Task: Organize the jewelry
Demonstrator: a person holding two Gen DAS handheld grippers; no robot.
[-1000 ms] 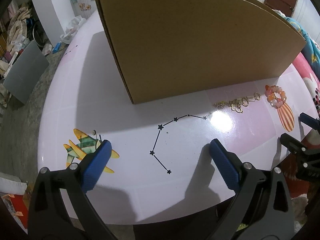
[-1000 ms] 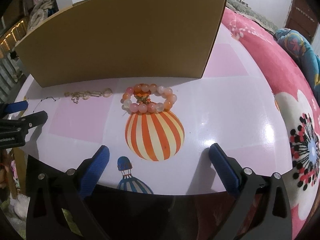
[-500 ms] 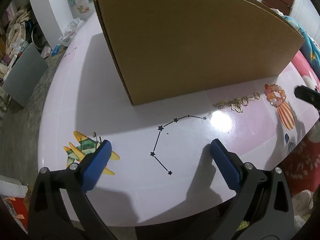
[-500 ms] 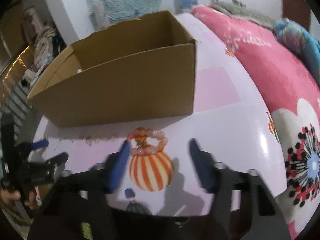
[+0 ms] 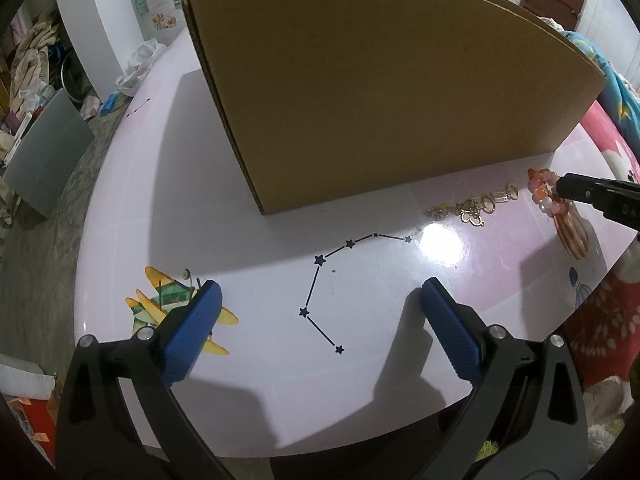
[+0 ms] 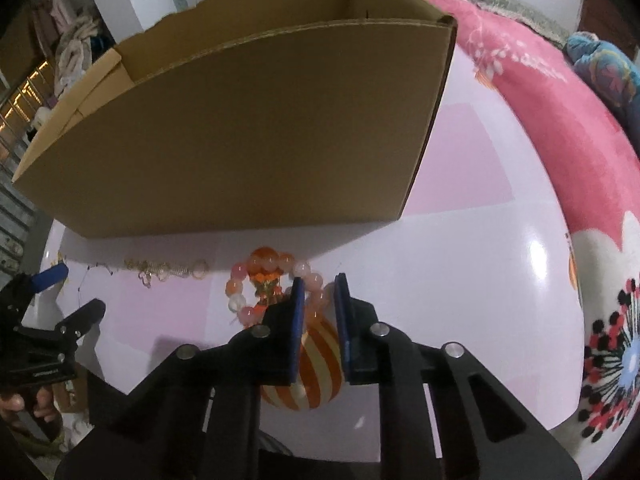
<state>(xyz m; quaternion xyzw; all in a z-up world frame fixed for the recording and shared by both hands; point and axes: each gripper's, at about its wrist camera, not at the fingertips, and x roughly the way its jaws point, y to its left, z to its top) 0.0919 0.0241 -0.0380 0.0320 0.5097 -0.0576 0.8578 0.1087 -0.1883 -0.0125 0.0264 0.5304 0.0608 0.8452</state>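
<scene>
A pink and orange bead bracelet [image 6: 240,288] lies on the white printed table [image 6: 460,280] in front of an open cardboard box [image 6: 240,140]. My right gripper [image 6: 318,284] has its jaws closing on the bracelet's right side, with beads pinched between the blue pads. The left wrist view shows that gripper [image 5: 592,196] reaching over the bracelet [image 5: 540,196] at the far right. A gold chain [image 5: 472,206] lies just left of the bracelet. My left gripper [image 5: 320,290] hovers open over the star drawing, holding nothing.
The box [image 5: 380,100] fills the back of the table [image 5: 200,200], its near wall close behind the jewelry. A pink flowered blanket [image 6: 560,120] lies off the right edge. Clutter and a grey panel [image 5: 44,156] sit on the floor at left.
My right gripper moved forward over the bracelet and its jaws went from wide open to nearly together around the beads. The left gripper has not moved.
</scene>
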